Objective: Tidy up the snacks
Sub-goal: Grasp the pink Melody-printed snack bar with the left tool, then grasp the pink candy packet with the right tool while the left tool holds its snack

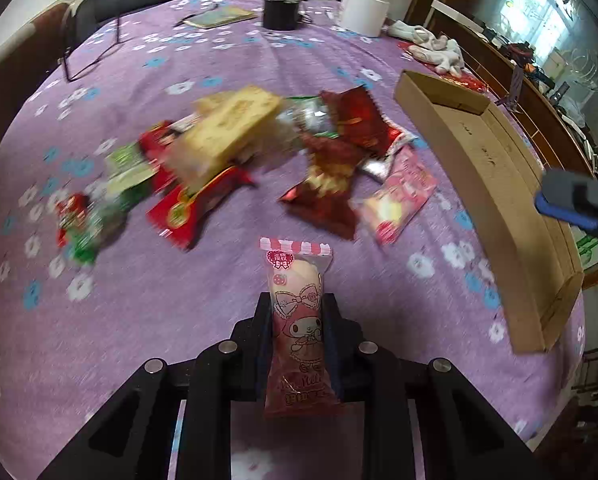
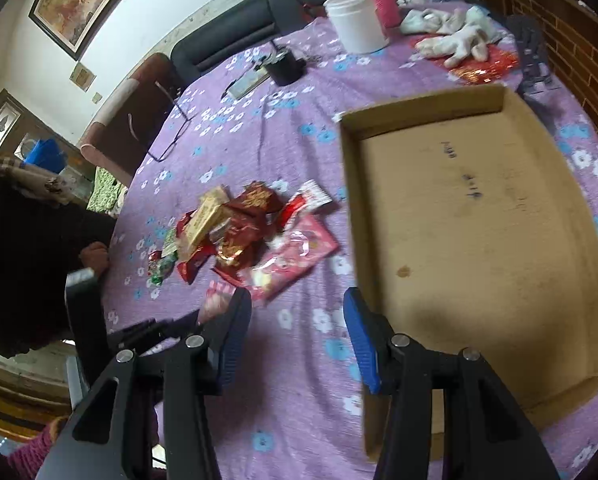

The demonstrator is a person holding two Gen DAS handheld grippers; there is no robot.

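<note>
- Left gripper (image 1: pixel 298 316) is clamped on a pink snack packet (image 1: pixel 299 320) with a cartoon rabbit print; the two black fingers press its sides and the striped top end sticks out past the fingertips, above the purple flowered tablecloth (image 1: pixel 139 320).
- Right gripper (image 2: pixel 297 312) stands partly open with nothing between its blue-padded fingers (image 2: pixel 363 344); it hangs over the cloth at the near left corner of the cardboard tray (image 2: pixel 479 240).
- Beyond the held packet lies the snack pile (image 1: pixel 259 160): red, green and pink wrappers heaped together with a yellow box (image 1: pixel 227 132) on top, blurred in the left wrist view.
- Cardboard tray sits to the right of the pile, apart from it, its floor bare.
- At the table's far side stand a white tub (image 2: pixel 355 20) and a black cup (image 2: pixel 285 66).
</note>
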